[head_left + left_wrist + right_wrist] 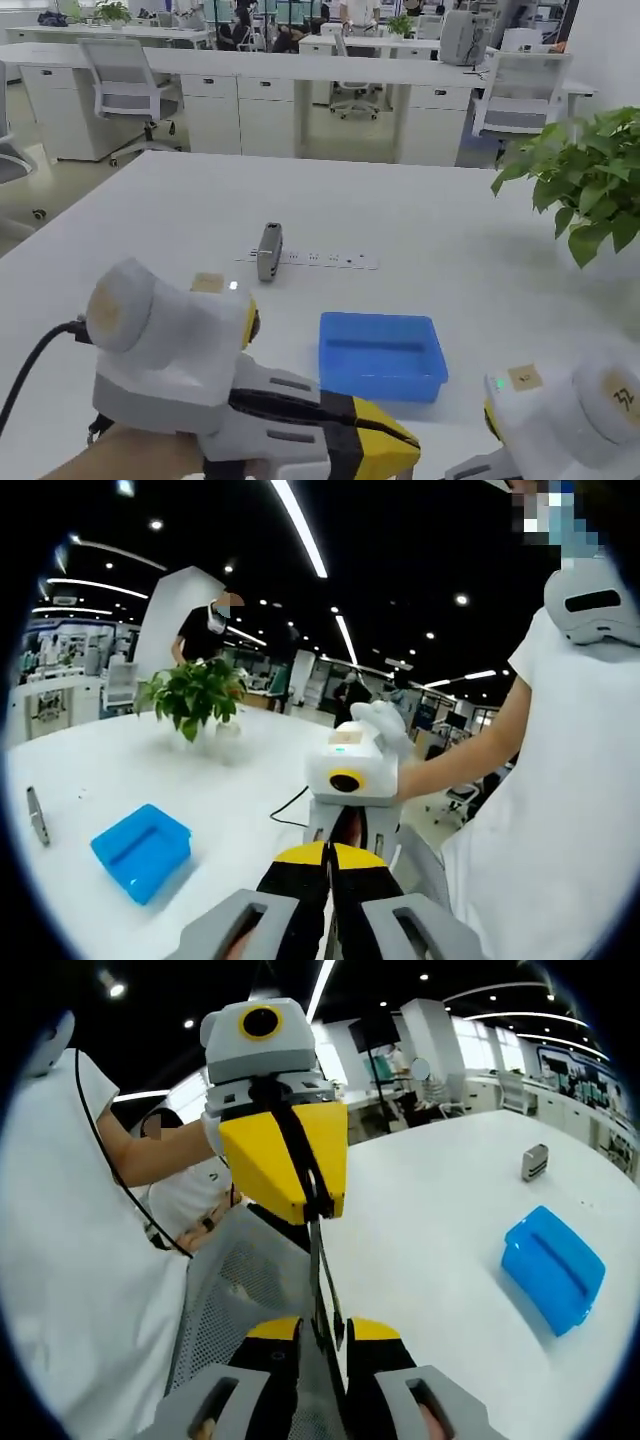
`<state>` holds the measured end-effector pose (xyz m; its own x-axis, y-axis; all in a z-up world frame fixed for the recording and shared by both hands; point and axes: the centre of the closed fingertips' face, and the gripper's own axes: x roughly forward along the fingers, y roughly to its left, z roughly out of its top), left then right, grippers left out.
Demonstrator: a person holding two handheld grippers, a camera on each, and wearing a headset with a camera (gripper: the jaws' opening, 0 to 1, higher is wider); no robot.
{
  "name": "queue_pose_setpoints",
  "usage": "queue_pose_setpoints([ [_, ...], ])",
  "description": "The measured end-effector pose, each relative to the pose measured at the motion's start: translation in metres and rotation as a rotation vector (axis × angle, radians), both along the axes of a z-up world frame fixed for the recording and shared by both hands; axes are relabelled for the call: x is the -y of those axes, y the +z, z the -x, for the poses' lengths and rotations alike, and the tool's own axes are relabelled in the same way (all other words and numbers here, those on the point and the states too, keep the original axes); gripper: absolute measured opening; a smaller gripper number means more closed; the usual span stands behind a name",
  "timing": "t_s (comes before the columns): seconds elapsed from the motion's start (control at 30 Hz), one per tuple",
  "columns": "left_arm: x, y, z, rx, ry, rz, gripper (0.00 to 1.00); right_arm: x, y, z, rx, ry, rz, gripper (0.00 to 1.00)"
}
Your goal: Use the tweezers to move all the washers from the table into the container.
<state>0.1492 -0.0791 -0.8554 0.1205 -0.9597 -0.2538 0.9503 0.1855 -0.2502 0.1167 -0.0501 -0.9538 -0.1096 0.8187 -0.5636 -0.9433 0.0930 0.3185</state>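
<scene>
With left claw (312,1205) pinched shut on thin dark metal tweezers (322,1280) — hanging between near-closed jaws of right claw (322,1335), grip there unclear — close squarely before letting go. Blue rectangular plastic container (553,1265) well apart, beside both claws.

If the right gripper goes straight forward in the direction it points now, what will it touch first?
Most likely the tweezers, which stick out of the left gripper and reach between the fingers of the right gripper. Right behind them is the left gripper itself, facing it, though depth is unclear.
</scene>
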Motion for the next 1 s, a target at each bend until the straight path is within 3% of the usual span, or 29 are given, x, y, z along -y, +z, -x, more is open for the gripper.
queue_pose_setpoints([
  [0.23, -0.003, 0.011, -0.005, 0.018, -0.002, 0.013, 0.00, 0.002, -0.003, -0.006, -0.029, -0.039, -0.026, 0.15],
  [0.4, -0.004, 0.016, -0.006, 0.025, 0.008, 0.033, 0.00, -0.001, 0.008, -0.017, -0.072, -0.104, -0.122, 0.13],
  [0.57, -0.008, 0.024, -0.014, 0.025, 0.045, 0.080, 0.00, 0.000, 0.016, -0.021, -0.150, -0.132, -0.181, 0.07],
  [0.63, -0.011, 0.025, -0.016, 0.025, 0.056, 0.089, 0.00, 0.002, 0.016, -0.023, -0.148, -0.130, -0.184, 0.05],
  [0.73, -0.015, 0.026, -0.019, 0.021, 0.073, 0.099, 0.00, 0.005, 0.017, -0.026, -0.106, -0.116, -0.165, 0.01],
  [0.8, -0.017, 0.024, -0.021, 0.018, 0.084, 0.095, 0.00, 0.009, 0.015, -0.028, -0.046, -0.088, -0.117, 0.00],
  [1.0, -0.020, 0.019, -0.025, 0.000, 0.095, 0.091, 0.00, 0.014, 0.011, -0.028, 0.069, -0.024, -0.002, 0.00],
])
